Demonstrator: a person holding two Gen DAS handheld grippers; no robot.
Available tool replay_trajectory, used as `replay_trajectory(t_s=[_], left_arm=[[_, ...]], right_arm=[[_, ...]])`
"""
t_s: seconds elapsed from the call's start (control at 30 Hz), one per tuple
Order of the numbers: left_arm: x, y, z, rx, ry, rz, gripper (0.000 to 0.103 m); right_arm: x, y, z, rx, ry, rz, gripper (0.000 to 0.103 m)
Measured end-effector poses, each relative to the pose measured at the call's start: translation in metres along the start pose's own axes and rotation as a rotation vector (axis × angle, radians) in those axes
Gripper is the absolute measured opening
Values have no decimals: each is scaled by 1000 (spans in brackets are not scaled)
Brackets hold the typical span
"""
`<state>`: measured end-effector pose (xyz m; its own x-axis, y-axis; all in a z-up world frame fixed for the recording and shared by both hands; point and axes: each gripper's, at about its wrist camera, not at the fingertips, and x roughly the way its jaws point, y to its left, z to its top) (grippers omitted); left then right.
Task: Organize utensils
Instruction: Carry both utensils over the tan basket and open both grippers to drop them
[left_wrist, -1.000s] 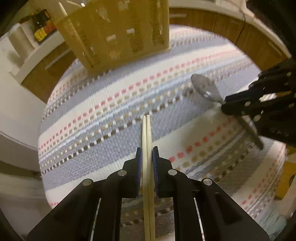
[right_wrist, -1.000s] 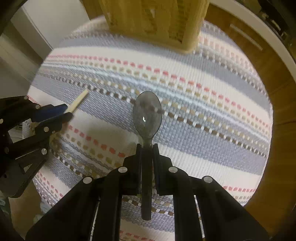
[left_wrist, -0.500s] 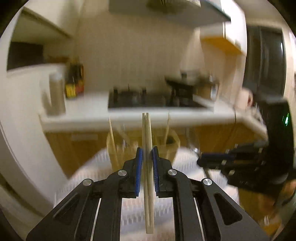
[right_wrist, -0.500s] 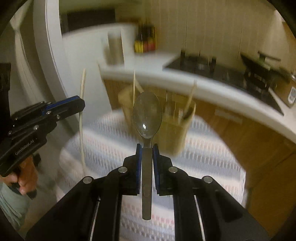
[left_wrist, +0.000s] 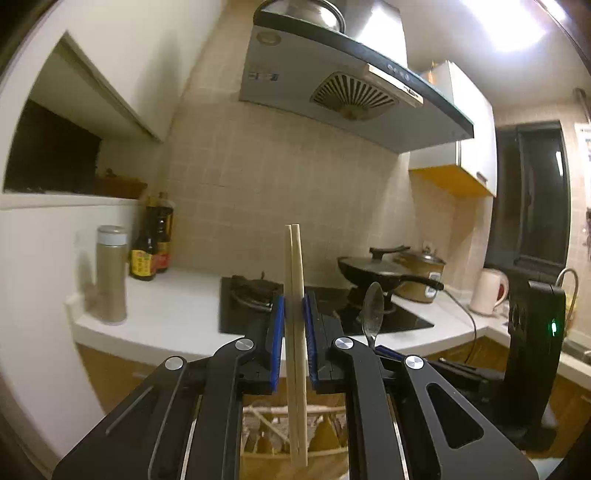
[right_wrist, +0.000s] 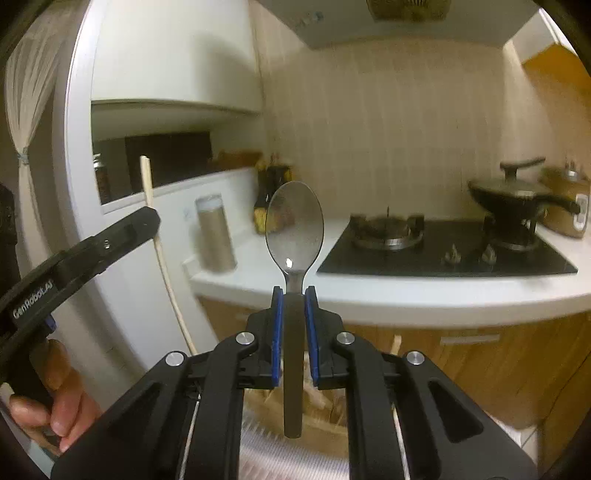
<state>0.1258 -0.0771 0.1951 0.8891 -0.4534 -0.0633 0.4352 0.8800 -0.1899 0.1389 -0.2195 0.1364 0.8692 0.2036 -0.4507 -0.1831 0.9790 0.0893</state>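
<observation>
While both tools hang upright above the holder, status as follows.

Left gripper (left_wrist: 294, 325): clenched on a pair of chopsticks (left_wrist: 295, 295), blue pads pressing both sticks mid-length, tips pointing down.

Right gripper (right_wrist: 294, 317): clamped on the spoon (right_wrist: 294, 236) by its neck, bowl up, handle end hanging below the pads.

Utensil holder (right_wrist: 325, 417): wooden, low in both views, partly hidden behind the linkages; other sticks already standing inside.

Step in hand: probably lowering each utensil into its compartment; which compartment cannot be told.

Risk, chopsticks: thin pair held side by side; could twist or slide apart if the squeeze eases before the tips enter.

Risk, spoon: smooth metal neck, narrow grip; may pivot and strike the rim.

Risk, grippers: close together over one holder; collision likely if both descend at once.

Risk, view: target mostly occluded, so misalignment hard to catch.
</observation>
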Motion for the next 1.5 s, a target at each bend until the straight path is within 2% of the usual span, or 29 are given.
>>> replay_trajectory(t_s=[0.17, 0.3, 0.37, 0.57, 0.67, 0.83, 0.97, 1.03, 1.17, 1.3, 1.4, 1.43, 1.5], left_arm=[[20, 15, -18, 15, -37, 25, 9], [36, 31, -32, 16, -35, 43, 9], [44, 40, -39, 20, -30, 56, 9], [63, 56, -62, 25, 32, 28, 9], [65, 59, -69, 36, 48, 18, 10], [61, 59, -70, 42, 62, -5, 11], [48, 59, -66, 27, 61, -19, 22], [36, 57, -64, 30, 62, -33, 23], [6, 52, -61, 25, 54, -41, 44], [-18, 38, -65, 38, 77, -23, 44], [-36, 24, -74, 55, 86, -14, 53], [-41, 19, -77, 59, 87, -10, 57], [-52, 12, -81, 60, 80, -2, 64]], right_arm=[[14, 8, -13, -53, -84, -22, 10], [29, 5, -25, -64, -104, -35, 10], [39, 4, -32, -74, -91, -36, 10], [59, 2, -53, -99, -44, -46, 10], [61, -2, -59, -97, -31, -51, 10], [57, -7, -60, -74, 18, -8, 11], [44, -11, -62, -52, 57, 28, 24], [31, -13, -64, -43, 66, 35, 24], [-1, -16, -71, -20, 63, 36, 24], [-32, -16, -80, 1, 52, 19, 24], [-51, -15, -87, 14, 42, 4, 24], [-55, -15, -88, 17, 37, -2, 27], [-69, -14, -94, 24, 16, -33, 40]])
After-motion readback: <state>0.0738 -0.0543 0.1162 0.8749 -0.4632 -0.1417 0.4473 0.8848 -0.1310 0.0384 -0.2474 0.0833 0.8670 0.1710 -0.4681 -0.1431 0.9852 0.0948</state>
